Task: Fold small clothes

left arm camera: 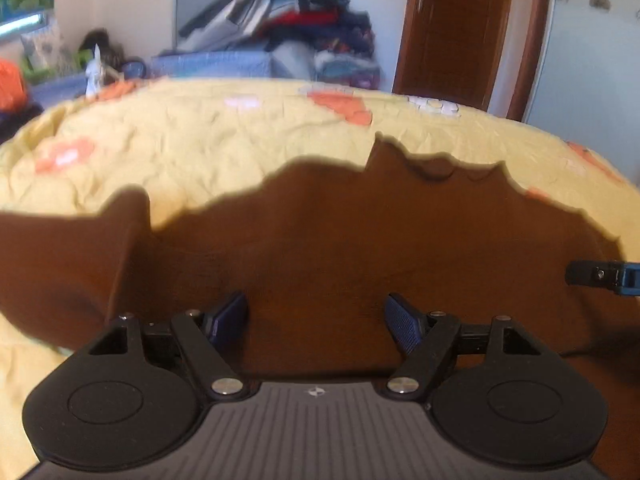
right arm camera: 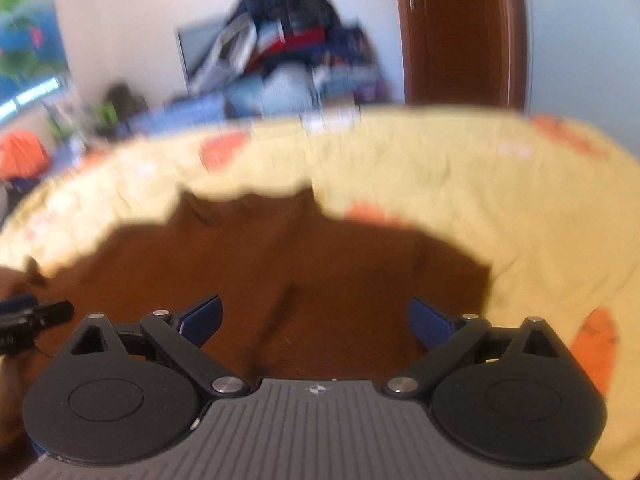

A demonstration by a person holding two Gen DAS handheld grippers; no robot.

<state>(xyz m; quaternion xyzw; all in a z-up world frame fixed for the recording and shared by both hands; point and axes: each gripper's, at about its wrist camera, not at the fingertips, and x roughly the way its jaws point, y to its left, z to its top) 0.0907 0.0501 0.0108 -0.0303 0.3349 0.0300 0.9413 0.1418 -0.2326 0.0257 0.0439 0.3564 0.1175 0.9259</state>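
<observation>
Small brown cotton garment [left arm camera: 320, 240] lies spread near the yellow patterned bedspread's [left arm camera: 200, 140] near edge. Your left gripper [left arm camera: 316, 316] and right gripper [right arm camera: 316, 316] hover wide apart, empty, likely positioned to pinch its hem.

Brown garment [left arm camera: 320, 240]: near hem hidden behind the left gripper [left arm camera: 316, 320] body; left portion cut off by the left-wrist frame edge; type not discernible.
Right gripper [left arm camera: 604, 276]: only a finger tip enters at the right edge of the left-wrist view; rest cut off.
Right-wrist view: motion-blurred throughout; bedspread [right arm camera: 440, 168] pattern reduced to orange smears.
Clothes pile [right arm camera: 288, 52]: individual items indistinguishable.
Door [right arm camera: 460, 32]: top cut off.
Small objects [left arm camera: 96, 68] beyond the bed's far left: too small to identify.
</observation>
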